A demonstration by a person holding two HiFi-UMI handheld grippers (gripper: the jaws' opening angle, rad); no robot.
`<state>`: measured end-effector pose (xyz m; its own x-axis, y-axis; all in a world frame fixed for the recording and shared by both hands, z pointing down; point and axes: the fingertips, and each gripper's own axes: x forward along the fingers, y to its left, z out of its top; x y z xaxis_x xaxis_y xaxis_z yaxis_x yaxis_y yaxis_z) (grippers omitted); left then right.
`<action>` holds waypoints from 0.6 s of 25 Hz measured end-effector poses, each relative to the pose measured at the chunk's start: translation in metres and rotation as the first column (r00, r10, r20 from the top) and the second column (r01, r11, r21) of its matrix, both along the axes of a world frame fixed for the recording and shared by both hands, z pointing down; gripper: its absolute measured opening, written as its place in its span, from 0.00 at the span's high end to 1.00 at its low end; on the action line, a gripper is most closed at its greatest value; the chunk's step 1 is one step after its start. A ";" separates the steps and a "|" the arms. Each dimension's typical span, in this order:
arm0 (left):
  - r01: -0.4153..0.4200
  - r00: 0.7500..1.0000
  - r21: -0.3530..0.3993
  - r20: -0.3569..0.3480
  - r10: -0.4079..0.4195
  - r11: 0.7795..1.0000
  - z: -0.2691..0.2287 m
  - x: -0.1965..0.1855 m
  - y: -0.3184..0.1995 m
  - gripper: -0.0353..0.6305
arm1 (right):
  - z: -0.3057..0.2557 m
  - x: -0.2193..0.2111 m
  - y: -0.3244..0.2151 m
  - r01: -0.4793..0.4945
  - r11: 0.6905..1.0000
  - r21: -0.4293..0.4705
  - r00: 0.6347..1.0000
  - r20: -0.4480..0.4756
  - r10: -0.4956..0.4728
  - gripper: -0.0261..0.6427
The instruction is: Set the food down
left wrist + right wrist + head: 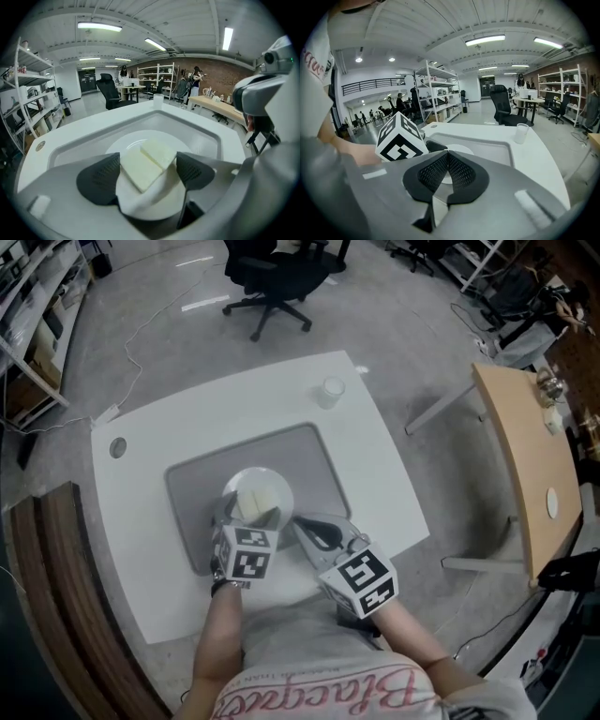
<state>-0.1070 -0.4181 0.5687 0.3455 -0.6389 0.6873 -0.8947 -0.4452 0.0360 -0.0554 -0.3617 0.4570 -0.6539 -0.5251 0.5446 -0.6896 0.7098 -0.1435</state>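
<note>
Looks nearly done: clamps the food [159, 153] in the left gripper [147, 176] down at the plate [131, 140], holds the right gripper [446, 171] pressed together on nothing, lacks only the release.

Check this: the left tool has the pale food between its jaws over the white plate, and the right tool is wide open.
One error: the right tool is shut with nothing in it, as the right gripper view shows. The left tool does have the pale food between its jaws over the white plate.
</note>
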 end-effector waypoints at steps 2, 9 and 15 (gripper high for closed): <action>0.011 1.000 -0.011 0.005 -0.011 1.000 0.005 0.000 0.000 0.38 | 0.002 0.000 0.001 -0.003 1.000 -0.007 1.000 0.004 0.003 0.96; 0.013 1.000 -0.002 -0.014 -0.013 1.000 0.008 0.000 -0.002 0.38 | 0.004 -0.008 0.006 0.001 1.000 -0.010 1.000 0.021 -0.001 0.96; 0.045 0.999 0.008 -0.022 -0.045 0.999 0.011 -0.004 -0.004 0.36 | 0.000 -0.011 0.000 -0.042 0.999 -0.026 0.998 0.046 0.043 0.96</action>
<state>-0.1112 -0.4221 0.5794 0.3308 -0.6600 0.6745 -0.9129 -0.4048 0.0516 -0.0666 -0.3617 0.4570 -0.6565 -0.5394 0.5273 -0.7111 0.6759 -0.1939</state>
